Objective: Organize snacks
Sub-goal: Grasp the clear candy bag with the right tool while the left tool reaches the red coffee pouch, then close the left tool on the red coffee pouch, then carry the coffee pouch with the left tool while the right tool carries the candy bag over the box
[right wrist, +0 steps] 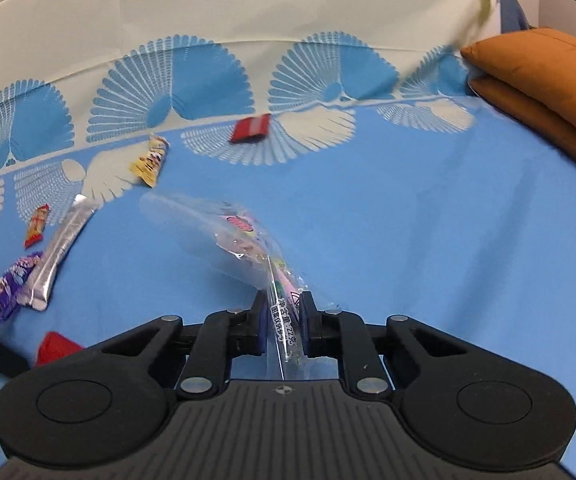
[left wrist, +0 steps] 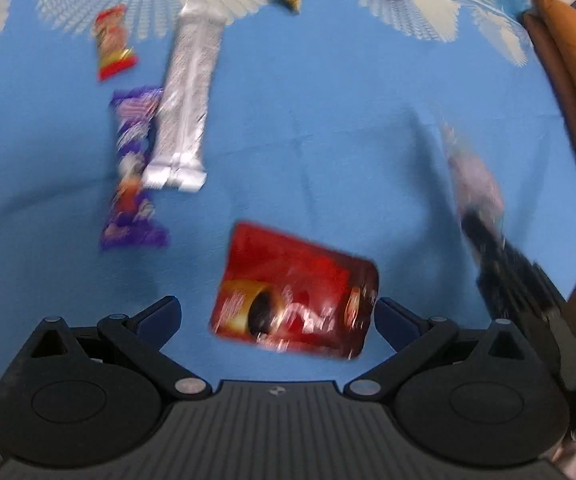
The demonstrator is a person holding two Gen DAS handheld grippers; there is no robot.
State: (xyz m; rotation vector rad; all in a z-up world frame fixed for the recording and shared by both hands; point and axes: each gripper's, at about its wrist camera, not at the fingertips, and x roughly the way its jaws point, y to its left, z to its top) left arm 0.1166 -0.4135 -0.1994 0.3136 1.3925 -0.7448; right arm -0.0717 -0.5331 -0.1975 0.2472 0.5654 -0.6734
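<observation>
In the left wrist view my left gripper (left wrist: 278, 310) hangs open just above the blue cloth. A red snack packet (left wrist: 295, 292) lies flat between its two fingers, and neither pad presses on it. My right gripper (right wrist: 284, 304) is shut on the tail of a clear packet with pink contents (right wrist: 244, 232), which sticks out ahead of the jaws, off the cloth. The left wrist view shows that same right gripper (left wrist: 487, 236) blurred at the right edge, with the pale packet (left wrist: 473, 172) in it.
On the blue cloth lie a purple packet (left wrist: 132, 172), a silver bar (left wrist: 188, 96), a small red-yellow packet (left wrist: 114, 42), a yellow packet (right wrist: 150, 160) and a small red packet (right wrist: 250, 128). Two orange cushions (right wrist: 547, 80) border the right side.
</observation>
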